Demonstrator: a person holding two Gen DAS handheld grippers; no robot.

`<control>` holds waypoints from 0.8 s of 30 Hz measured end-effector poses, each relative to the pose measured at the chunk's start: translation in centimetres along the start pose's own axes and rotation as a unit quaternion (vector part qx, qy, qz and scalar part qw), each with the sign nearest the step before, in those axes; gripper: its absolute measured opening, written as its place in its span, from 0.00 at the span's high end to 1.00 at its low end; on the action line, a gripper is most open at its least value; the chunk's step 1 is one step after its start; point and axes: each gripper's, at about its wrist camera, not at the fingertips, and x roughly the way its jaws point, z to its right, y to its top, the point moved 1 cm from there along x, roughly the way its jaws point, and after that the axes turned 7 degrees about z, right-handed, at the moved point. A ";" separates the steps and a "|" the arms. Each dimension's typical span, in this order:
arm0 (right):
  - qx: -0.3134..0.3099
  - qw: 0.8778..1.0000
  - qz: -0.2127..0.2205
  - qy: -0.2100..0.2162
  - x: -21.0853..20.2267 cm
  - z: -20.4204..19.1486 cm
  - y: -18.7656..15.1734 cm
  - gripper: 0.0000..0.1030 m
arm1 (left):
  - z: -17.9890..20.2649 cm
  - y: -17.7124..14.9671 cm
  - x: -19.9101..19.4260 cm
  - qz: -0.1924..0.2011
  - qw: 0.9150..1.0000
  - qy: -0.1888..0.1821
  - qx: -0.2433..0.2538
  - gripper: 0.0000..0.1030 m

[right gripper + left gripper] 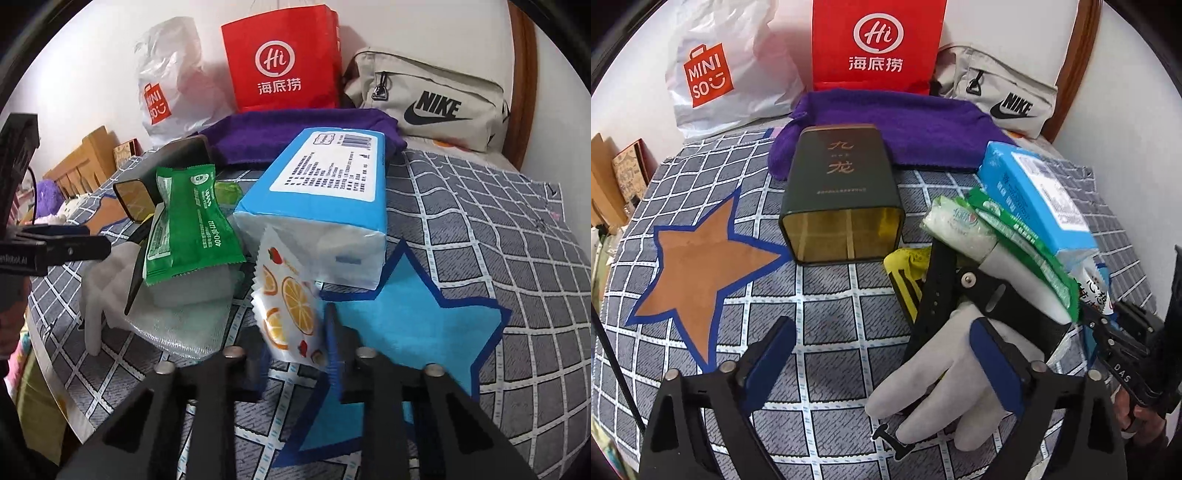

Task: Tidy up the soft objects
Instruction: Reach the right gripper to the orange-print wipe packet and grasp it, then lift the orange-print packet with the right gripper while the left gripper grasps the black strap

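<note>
A pile of soft things lies on the checked cloth: a blue tissue pack [325, 192], a green packet [184, 218] on a white pad, a white glove [945, 373] and a purple towel [886, 133]. My left gripper [886, 358] is open, its right finger resting against the glove. My right gripper [295, 332] is shut on a small white packet with orange-slice print [288, 306], in front of the tissue pack and beside the blue star patch [406, 332].
A dark green tin [842, 199] lies on its side next to an orange star patch [701, 273]. A Miniso bag [716, 70], a red paper bag [879, 44] and a Nike pouch [432, 99] line the wall behind. A black strap [938, 291] crosses the glove.
</note>
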 end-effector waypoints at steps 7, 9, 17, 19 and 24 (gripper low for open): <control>0.000 1.000 -0.015 -0.002 0.0 0.2 0.0 0.89 | 0.2 1.6 1.8 -0.008 1.000 -0.016 0.000 0.32; -0.003 1.000 -0.022 -0.007 0.2 0.2 -0.1 0.89 | 0.7 1.7 2.6 -0.017 0.999 -0.025 0.010 0.43; -0.005 0.999 -0.033 -0.016 0.8 0.5 0.0 0.89 | 2.8 0.8 4.7 -0.045 0.996 -0.038 0.059 0.51; -0.005 0.999 -0.031 -0.018 0.8 0.4 0.1 0.89 | 2.8 0.6 4.8 -0.043 0.997 -0.045 0.056 0.60; -0.007 0.999 -0.023 -0.021 0.4 0.3 0.3 0.93 | 2.2 0.6 3.3 -0.029 0.997 -0.055 0.051 0.76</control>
